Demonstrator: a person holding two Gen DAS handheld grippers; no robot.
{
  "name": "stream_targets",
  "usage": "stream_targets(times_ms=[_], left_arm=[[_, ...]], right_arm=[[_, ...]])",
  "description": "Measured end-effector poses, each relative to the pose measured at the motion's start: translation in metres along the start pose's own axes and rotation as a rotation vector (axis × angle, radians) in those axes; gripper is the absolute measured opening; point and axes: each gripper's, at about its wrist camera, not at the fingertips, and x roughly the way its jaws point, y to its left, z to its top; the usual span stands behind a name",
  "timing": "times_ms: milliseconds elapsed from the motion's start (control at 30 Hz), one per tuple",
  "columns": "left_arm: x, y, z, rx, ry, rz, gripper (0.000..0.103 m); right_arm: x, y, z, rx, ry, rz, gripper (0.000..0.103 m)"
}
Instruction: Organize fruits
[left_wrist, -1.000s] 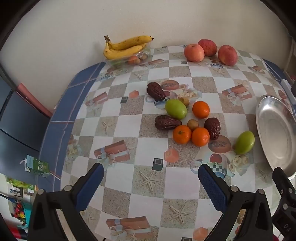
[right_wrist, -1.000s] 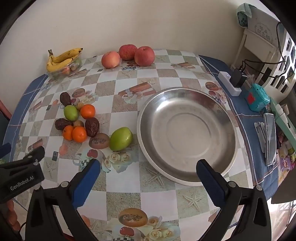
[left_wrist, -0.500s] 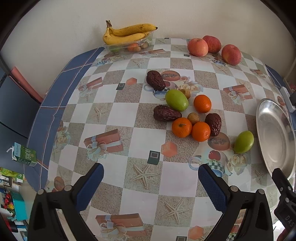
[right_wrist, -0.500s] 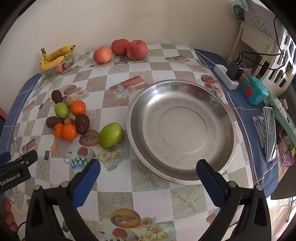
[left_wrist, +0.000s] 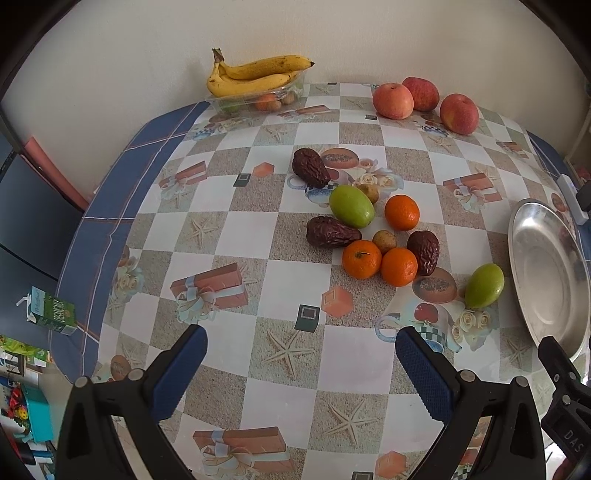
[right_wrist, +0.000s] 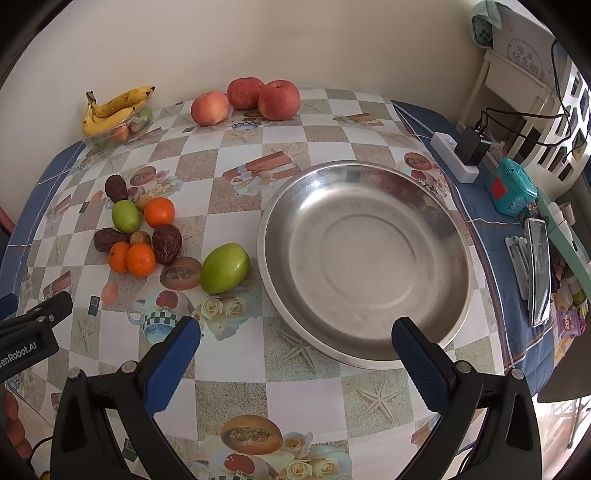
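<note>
A cluster of small fruits lies mid-table: three oranges (left_wrist: 361, 258), three dark dates (left_wrist: 331, 232), a green fruit (left_wrist: 351, 205) and small brown fruits. Another green fruit (left_wrist: 484, 286) (right_wrist: 224, 267) lies apart, beside the empty steel bowl (right_wrist: 364, 258) (left_wrist: 543, 273). Three apples (left_wrist: 392, 100) (right_wrist: 279, 99) sit at the far edge. My left gripper (left_wrist: 301, 362) is open and empty, hovering short of the cluster. My right gripper (right_wrist: 295, 350) is open and empty over the bowl's near rim.
Bananas (left_wrist: 255, 75) lie on a clear plastic tray at the back left by the wall. A power strip with charger (right_wrist: 456, 157), a teal box (right_wrist: 511, 186) and a phone (right_wrist: 538, 266) lie right of the bowl. The table's left edge drops to the floor.
Both grippers have moved forward and a little lower over the table; the fruits and the bowl look nearer. Nothing on the table has moved. Both stay open.
</note>
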Motion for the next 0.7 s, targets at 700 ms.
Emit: stream_targets(times_ms=[700], left_arm=[[-0.0029,-0.0002,-0.0023,0.002,-0.012,0.011,0.103]], right_arm=[[0.0008,-0.0036,-0.0005,0.017,0.004,0.003,0.103]])
